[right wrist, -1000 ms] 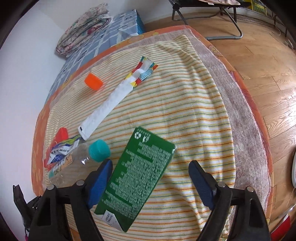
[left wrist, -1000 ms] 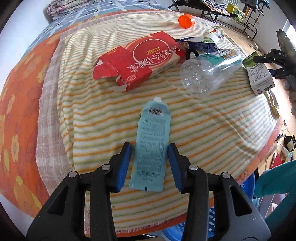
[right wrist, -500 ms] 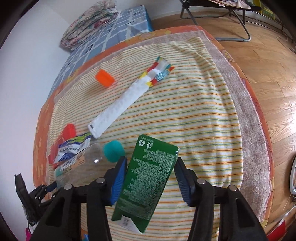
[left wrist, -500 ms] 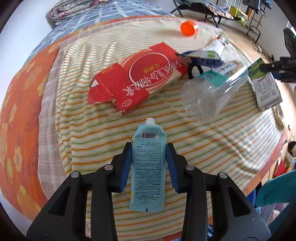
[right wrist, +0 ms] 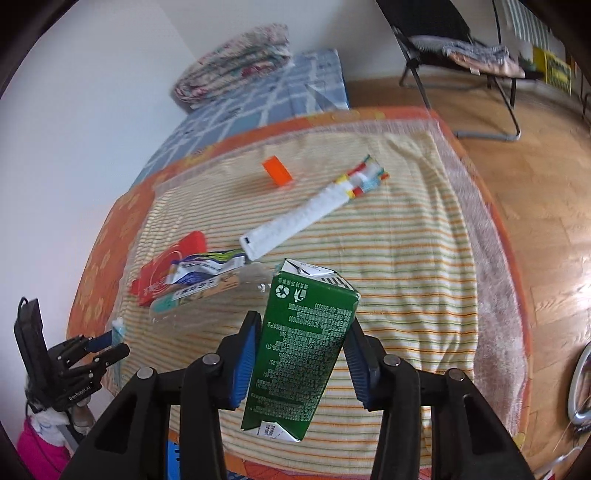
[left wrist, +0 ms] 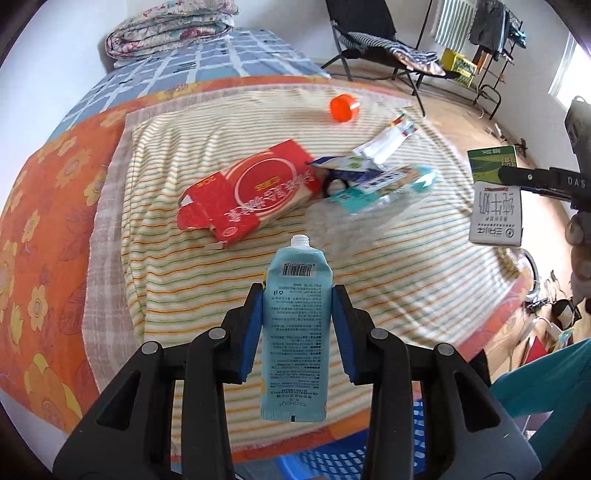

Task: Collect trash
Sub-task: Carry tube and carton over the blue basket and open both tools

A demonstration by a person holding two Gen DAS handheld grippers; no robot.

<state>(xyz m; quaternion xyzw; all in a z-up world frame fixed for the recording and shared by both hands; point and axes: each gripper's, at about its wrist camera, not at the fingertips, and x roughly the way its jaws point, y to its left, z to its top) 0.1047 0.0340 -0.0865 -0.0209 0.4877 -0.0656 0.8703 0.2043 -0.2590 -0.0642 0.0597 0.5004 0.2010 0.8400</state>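
My left gripper point(left wrist: 297, 325) is shut on a light blue tube point(left wrist: 295, 317) with no cap and holds it above the striped cloth point(left wrist: 406, 266). My right gripper point(right wrist: 303, 350) is shut on a green milk carton point(right wrist: 303, 347), lifted off the cloth; the carton also shows at the right of the left wrist view point(left wrist: 495, 195). On the cloth lie a red box point(left wrist: 251, 192), a clear plastic bottle point(left wrist: 380, 188), a blue-white wrapper point(left wrist: 343, 166), a long white wrapper point(right wrist: 306, 218) and an orange cap point(left wrist: 343, 107).
A blue plastic basket point(left wrist: 332, 454) sits below the table's near edge. A folded quilt point(left wrist: 170, 29) lies on the blue checked bedding at the back. A folding chair point(right wrist: 461, 55) stands on the wooden floor.
Both grippers closed on their items and lifted them: the left took the blue tube, the right took the green carton. Both rose and pulled back from the cloth.
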